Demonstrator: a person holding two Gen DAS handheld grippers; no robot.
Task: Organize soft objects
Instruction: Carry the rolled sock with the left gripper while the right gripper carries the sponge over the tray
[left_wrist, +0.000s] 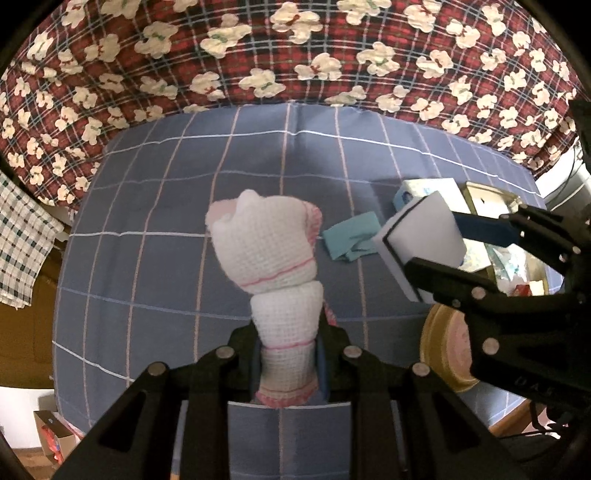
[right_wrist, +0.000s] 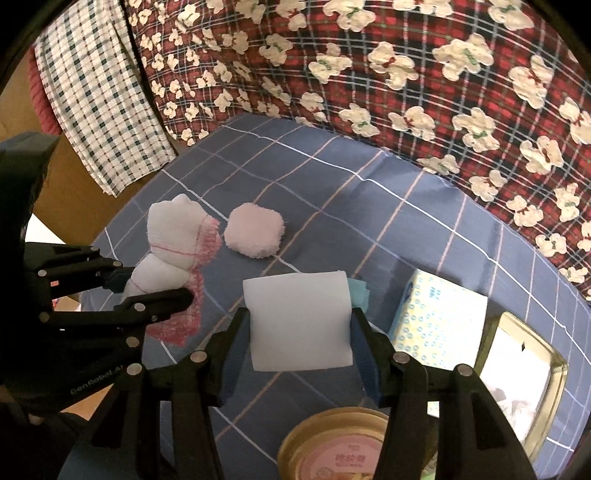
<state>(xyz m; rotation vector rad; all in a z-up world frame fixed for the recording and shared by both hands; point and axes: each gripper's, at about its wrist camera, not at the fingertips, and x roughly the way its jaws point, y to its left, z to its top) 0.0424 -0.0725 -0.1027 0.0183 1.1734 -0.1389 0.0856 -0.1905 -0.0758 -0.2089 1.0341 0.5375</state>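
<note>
A rolled towel (left_wrist: 271, 266) is held near its lower end in the narrow jaws of the left gripper (left_wrist: 286, 354), and a white sponge (right_wrist: 299, 321) is clamped by its two sides in the right gripper (right_wrist: 301, 332), whose jaws stand moderately apart. Both are carried above the table (left_wrist: 155, 258), which is covered with a blue checked cloth.

The towel is gripped low, so its heavier upper part could flop over or the roll could come undone; being soft waffle-weave cotton with pink stitched lines and a frilled pink edge, it gives little firm purchase. The sponge is a smooth, springy block with a dark layer along one face; if it is squeezed unevenly it could twist or pop out. The two grippers are held close together, so a collision seems possible.

On the table lie a fluffy pink puff (right_wrist: 255, 230), a crumpled teal cloth (left_wrist: 351, 236), a soft tissue pack (right_wrist: 439, 317), a round gold-rimmed tin (right_wrist: 332, 446) and a rectangular metal tray (right_wrist: 524, 380), any of which could be knocked.
</note>
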